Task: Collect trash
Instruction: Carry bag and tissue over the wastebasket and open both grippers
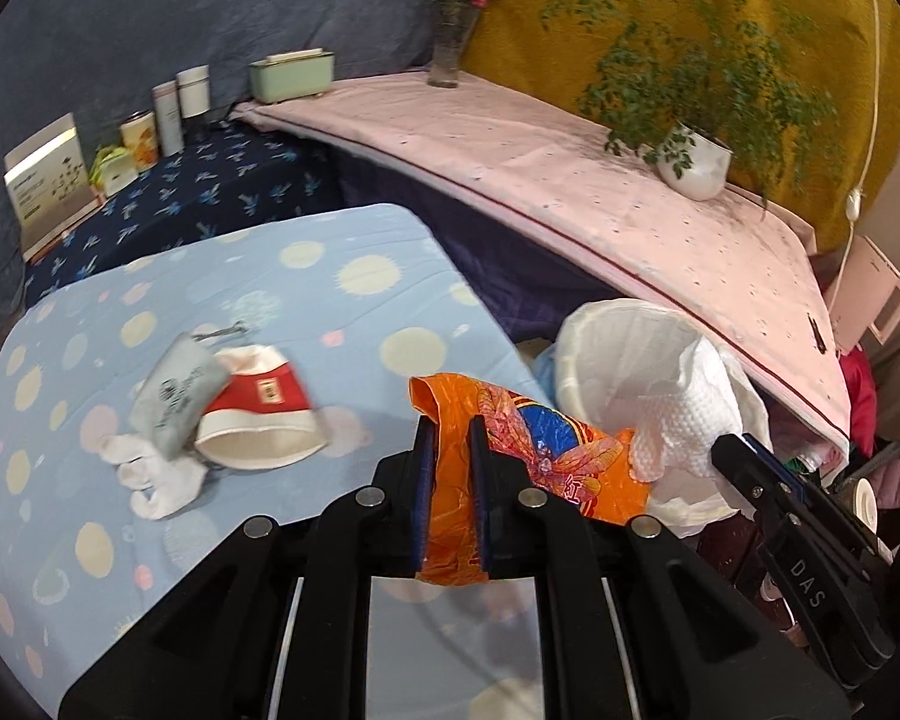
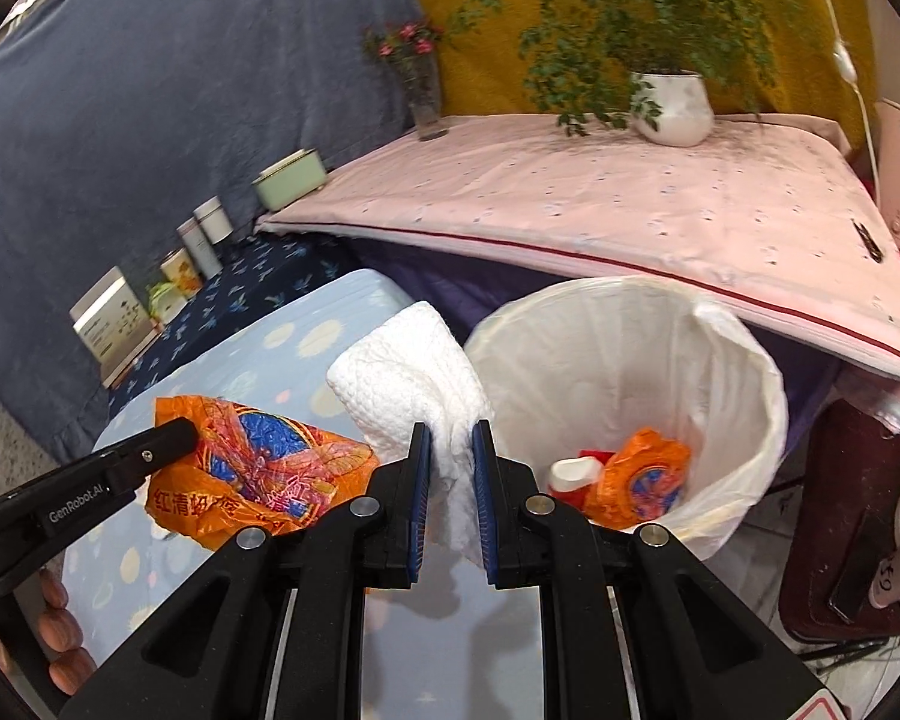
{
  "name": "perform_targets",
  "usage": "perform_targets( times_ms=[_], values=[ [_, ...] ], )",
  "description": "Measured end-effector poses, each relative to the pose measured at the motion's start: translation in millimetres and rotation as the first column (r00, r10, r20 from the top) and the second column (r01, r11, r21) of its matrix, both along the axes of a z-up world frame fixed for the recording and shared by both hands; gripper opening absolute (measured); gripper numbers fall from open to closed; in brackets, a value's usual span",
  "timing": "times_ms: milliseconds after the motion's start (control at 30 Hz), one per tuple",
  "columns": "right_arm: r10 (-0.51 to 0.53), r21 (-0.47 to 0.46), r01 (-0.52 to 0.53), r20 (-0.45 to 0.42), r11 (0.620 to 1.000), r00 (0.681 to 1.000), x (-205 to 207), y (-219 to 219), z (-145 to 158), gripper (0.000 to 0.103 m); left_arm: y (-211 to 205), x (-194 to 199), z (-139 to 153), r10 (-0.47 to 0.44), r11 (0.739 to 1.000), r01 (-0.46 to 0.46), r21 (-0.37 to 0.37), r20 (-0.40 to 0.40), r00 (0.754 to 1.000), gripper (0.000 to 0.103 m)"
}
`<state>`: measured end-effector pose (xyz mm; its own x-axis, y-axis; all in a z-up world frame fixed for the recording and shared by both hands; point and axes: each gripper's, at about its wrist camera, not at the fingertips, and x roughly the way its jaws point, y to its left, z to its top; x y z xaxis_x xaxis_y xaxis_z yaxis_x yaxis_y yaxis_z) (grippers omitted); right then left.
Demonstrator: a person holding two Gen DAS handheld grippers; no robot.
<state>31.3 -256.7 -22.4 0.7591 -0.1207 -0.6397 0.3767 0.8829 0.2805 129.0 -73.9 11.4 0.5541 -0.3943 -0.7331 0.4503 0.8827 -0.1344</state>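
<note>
Both loads were short of the lined bin (image 2: 744, 360). I judged each needed carrying fully over the bin's rim before letting go, paper first, since light scraps drift.

Left tool (image 1: 451, 420) clenched on a crinkled orange wrapper (image 1: 546, 450), glossy, printed blue and red, just beside the bin. Right tool (image 2: 452, 429) clamped a white embossed paper towel (image 2: 402, 378), nearer the bin's rim.

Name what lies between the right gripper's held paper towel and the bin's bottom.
Nothing: in the right wrist view, the paper towel hangs beside the bin, whose open mouth is unobstructed.
</note>
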Motion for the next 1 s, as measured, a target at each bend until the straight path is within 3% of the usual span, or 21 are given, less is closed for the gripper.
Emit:
perform_targets(
  times_ms=[600, 1000],
  values=[
    [-0.173, 0.024, 0.173, 0.013, 0.985, 0.985, -39, -89, -8, 0.014, -111, -12, 15, -0.157, 0.988, 0.156, 0.023, 0.051, 0.986, 0.011],
    [-0.222, 0.018, 0.221, 0.020, 0.975, 0.975, -35, -124, -8, 0.014, -149, 1, 2, -0.186, 0.982, 0.186, 0.031, 0.022, 0.982, 0.011]
  ],
)
